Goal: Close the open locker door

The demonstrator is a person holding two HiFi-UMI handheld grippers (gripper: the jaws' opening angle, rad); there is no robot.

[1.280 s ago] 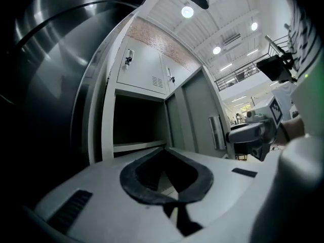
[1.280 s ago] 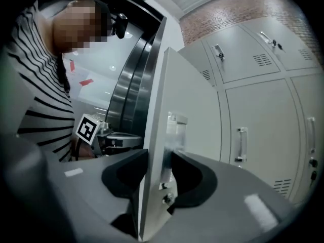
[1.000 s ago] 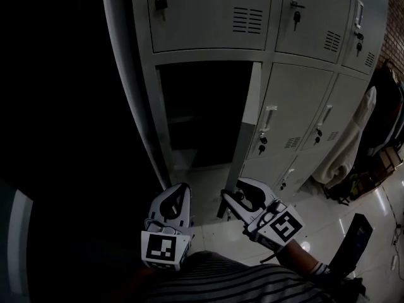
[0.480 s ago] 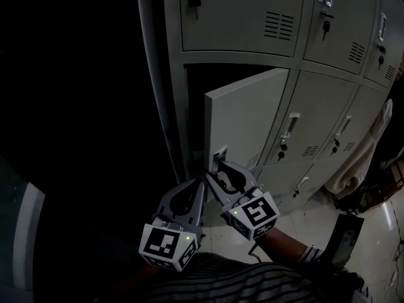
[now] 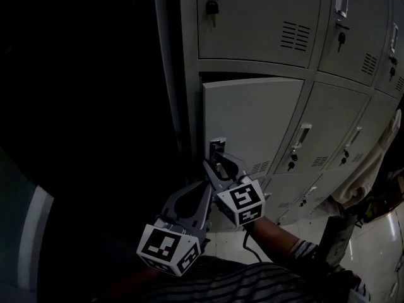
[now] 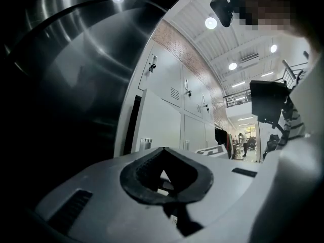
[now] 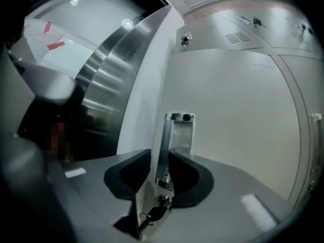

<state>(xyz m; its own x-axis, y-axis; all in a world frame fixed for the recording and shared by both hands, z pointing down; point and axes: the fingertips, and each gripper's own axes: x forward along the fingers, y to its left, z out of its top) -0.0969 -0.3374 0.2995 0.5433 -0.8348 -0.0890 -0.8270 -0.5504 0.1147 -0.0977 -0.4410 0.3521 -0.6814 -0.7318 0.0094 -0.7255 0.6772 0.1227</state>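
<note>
The right hand-held gripper [image 7: 160,154] straddles the upright metal handle [image 7: 177,130] at the left edge of the locker door [image 5: 252,115]. Its jaws are closing with the handle between them. The right pad lies against it and a thin gap shows at the left pad, so the hold is not yet firm. Taking the door at this edge, far from its hinges on the right, likely gives the most leverage. A key [image 7: 154,214] hangs in the lock just below the handle. The left hand-held gripper [image 6: 163,150] hangs near and to the left, jaws together on nothing, apparently kept clear of the swing. The door sits almost flush in the locker bank [image 5: 252,17], with a dark slit along its top, so a final push seems due.
</note>
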